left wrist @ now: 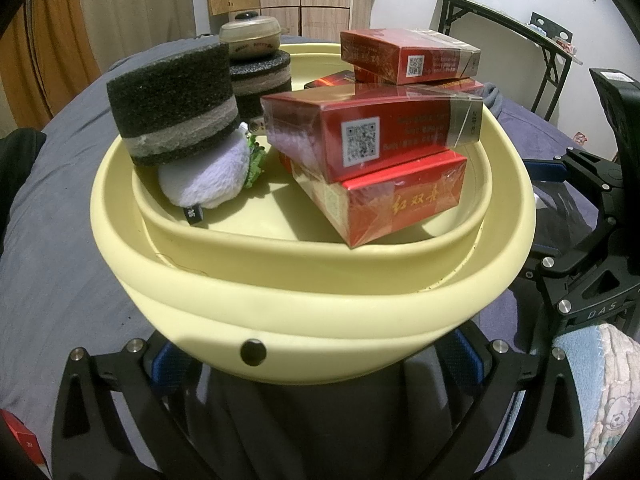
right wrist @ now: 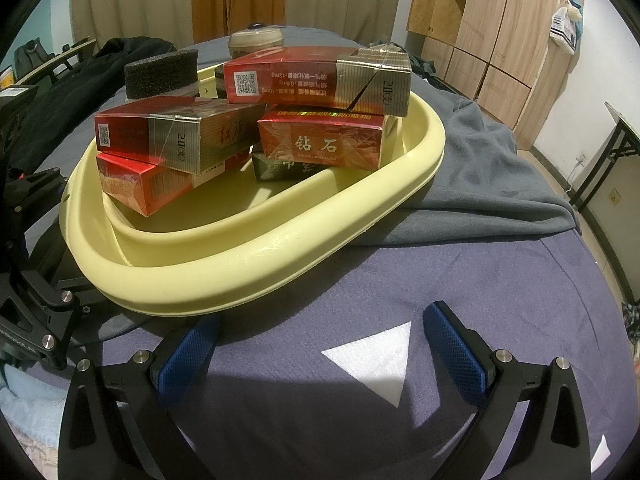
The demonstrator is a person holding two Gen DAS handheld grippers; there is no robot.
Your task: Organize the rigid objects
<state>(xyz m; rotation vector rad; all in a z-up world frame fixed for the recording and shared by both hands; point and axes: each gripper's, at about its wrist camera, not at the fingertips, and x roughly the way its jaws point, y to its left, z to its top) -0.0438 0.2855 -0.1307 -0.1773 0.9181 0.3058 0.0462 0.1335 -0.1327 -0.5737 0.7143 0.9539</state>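
Pale yellow basin (left wrist: 312, 312) sits on a bed with a grey-blue sheet (right wrist: 400, 280); a shallower yellow tray (left wrist: 280, 236) is nested inside it. Left hand-held gripper (left wrist: 316, 356) has its blue pads on either side of the basin's near wall, under the rim; the wall fills the gap. Cannot tell if the pads actually press it or just straddle it. Right hand-held gripper (right wrist: 320, 344) is wide open, holding nothing, low over the bare sheet just beside the basin's rim (right wrist: 240, 276); left pad (right wrist: 188, 352) is close to the rim but apart from it.

Inside the tray: red cigarette boxes in 2 loose stacks. Near stack: a box with a QR code (left wrist: 372, 136) lies skewed on a lower red box (left wrist: 392, 204). Far stack: top box (left wrist: 408, 56) on other boxes; from the right wrist view it rests on a red box with gold characters (right wrist: 320, 140), with a dark box (right wrist: 288, 168) underneath. A round black sponge with a grey band (left wrist: 172, 108) sits tilted on a white plush toy (left wrist: 208, 176) at the tray's left side. A 2nd black sponge (left wrist: 260, 72) stands behind it, and a lidded tan jar (left wrist: 252, 36) is on top of that.

Background: wooden wardrobe (right wrist: 492, 28), folding table (left wrist: 500, 20), grey blanket (right wrist: 480, 168) beside the basin.
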